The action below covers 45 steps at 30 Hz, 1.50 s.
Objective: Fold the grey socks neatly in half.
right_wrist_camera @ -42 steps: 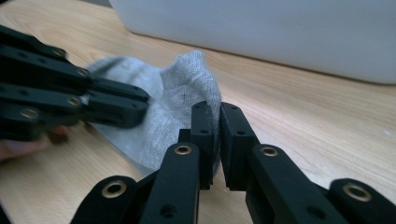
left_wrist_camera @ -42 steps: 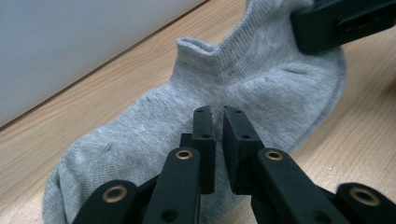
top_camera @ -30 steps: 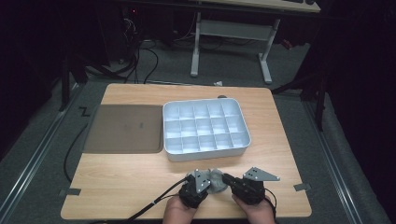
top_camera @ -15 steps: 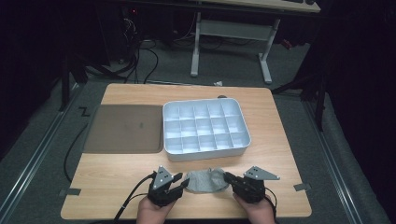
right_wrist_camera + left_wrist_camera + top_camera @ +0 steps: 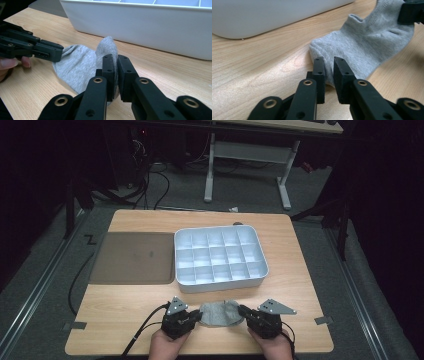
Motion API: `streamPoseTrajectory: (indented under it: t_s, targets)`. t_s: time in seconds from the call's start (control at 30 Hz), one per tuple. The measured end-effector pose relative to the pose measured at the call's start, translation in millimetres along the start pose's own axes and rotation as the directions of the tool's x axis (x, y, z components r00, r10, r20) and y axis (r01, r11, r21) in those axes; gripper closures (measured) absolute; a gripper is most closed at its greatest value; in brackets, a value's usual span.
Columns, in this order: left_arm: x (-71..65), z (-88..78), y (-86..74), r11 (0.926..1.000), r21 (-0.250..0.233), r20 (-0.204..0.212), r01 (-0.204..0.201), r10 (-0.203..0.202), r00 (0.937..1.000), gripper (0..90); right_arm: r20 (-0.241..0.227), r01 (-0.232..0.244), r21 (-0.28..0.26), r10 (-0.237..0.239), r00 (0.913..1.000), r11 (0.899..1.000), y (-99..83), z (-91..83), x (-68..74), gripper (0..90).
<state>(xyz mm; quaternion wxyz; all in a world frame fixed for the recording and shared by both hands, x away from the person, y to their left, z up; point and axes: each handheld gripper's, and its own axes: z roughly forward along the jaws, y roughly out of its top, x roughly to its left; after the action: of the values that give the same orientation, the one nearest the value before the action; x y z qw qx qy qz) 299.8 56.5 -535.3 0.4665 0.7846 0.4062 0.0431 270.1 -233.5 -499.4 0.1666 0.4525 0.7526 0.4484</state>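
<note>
Left fingers [image 5: 329,72]: just been closing on the near edge of the grey sock [image 5: 367,47]; a narrow gap remains, cloth sits between, and whether they pinch firmly I cannot tell.
Right fingers [image 5: 115,67]: clenched on the other end of the sock [image 5: 80,65], a fold standing up between them.
Sock: flat on the bench [image 5: 125,315], stretched between left gripper [image 5: 196,317] and right gripper [image 5: 242,312], just in front of the white divided tray [image 5: 220,285].
Risk, left side: a shallow bite on thin knit may slip out once pulled.
Risk, right side: pulling apart too hard could drag cloth free.
Risk, tray: a lifted sock could snag the tray wall.
Mat [image 5: 132,257]: well apart, no hazard.
</note>
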Motion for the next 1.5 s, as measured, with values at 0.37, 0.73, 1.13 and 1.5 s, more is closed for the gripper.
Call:
streamPoseTrajectory:
  t_s: [0.37,0.73,1.13,1.5]
  targets:
    - [-17.4,-1.8,-7.1,0.9998,-0.015,0.039,-0.01,0.01,0.9992,79.9,-0.011,0.044,-0.018,-0.045,0.9989,0.999,8.8,0.9,10.5,85.2]
    - [-20.2,-1.3,-8.5,0.9998,-0.017,0.043,-0.012,0.012,0.999,79.2,-0.061,0.091,-0.01,-0.091,0.994,0.996,9.4,17.0,36.5,85.2]
    - [-20.4,-1.5,-8.9,0.9999,-0.011,0.043,-0.011,0.011,0.999,78.2,-0.108,0.116,0.029,-0.112,0.9879,0.993,3.6,42.8,55.4,85.2]
    - [-20.1,-2.2,-10.3,0.9999,-0.01,0.039,-0.014,0.014,0.9991,76.5,-0.129,0.096,-0.026,-0.098,0.9867,0.995,10.0,27.2,52.5,73.1]
